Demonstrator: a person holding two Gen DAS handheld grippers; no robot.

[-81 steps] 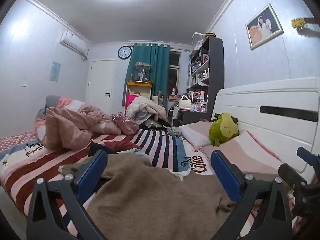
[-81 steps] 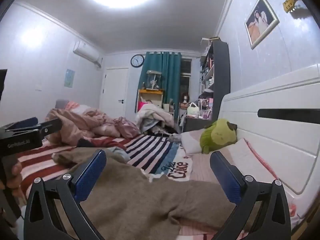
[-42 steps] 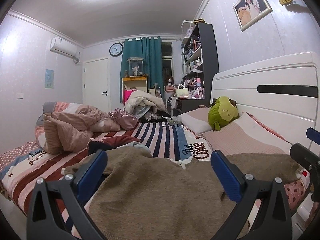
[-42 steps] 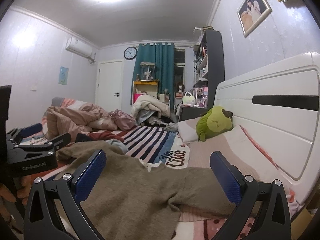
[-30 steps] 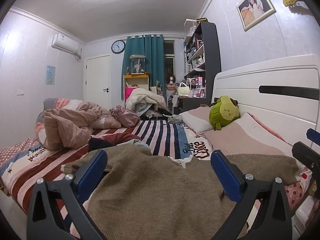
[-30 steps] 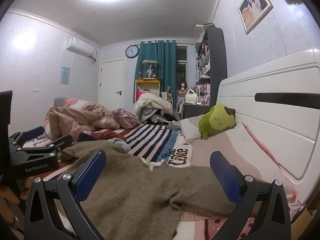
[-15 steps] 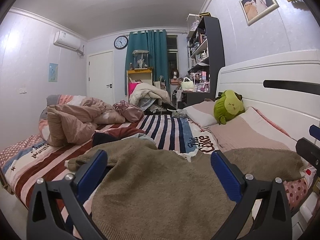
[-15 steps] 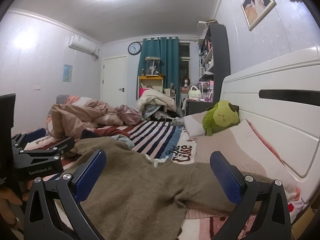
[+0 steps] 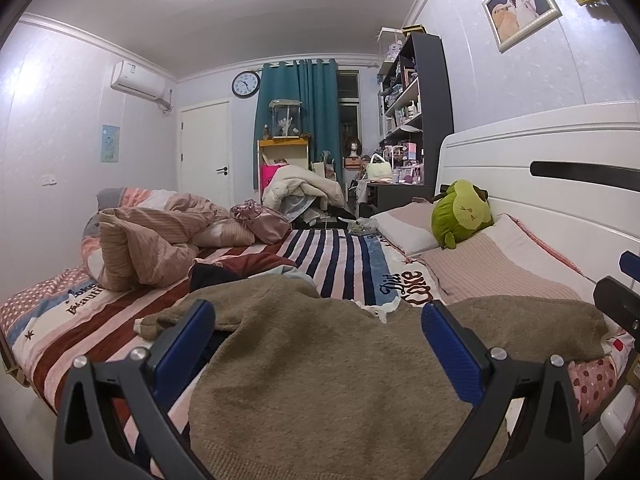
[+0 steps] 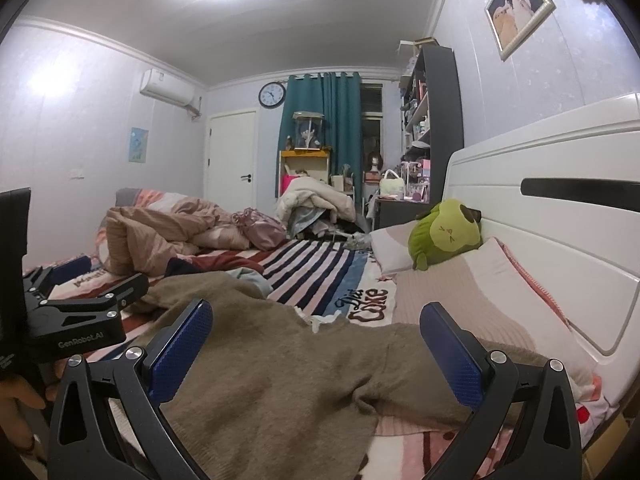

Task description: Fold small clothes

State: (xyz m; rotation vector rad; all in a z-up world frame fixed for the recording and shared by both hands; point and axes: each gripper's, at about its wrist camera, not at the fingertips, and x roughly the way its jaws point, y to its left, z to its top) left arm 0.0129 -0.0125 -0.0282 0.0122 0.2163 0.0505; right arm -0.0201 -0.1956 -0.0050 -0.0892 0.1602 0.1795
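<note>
Jaws on both the left gripper and right gripper gape wide, holding nothing, hovering low over the brown sweater spread flat across the frame's bottom half on the bed, probably laid out ready for folding.

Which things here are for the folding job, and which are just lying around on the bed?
For the job:
- brown sweater, spread flat on the bed
- left gripper, open above it
- right gripper, open above it

Just lying about:
- green plush toy on the pillows
- crumpled pink quilt
- shiny pink bundle
- dark red garment behind the sweater
</note>
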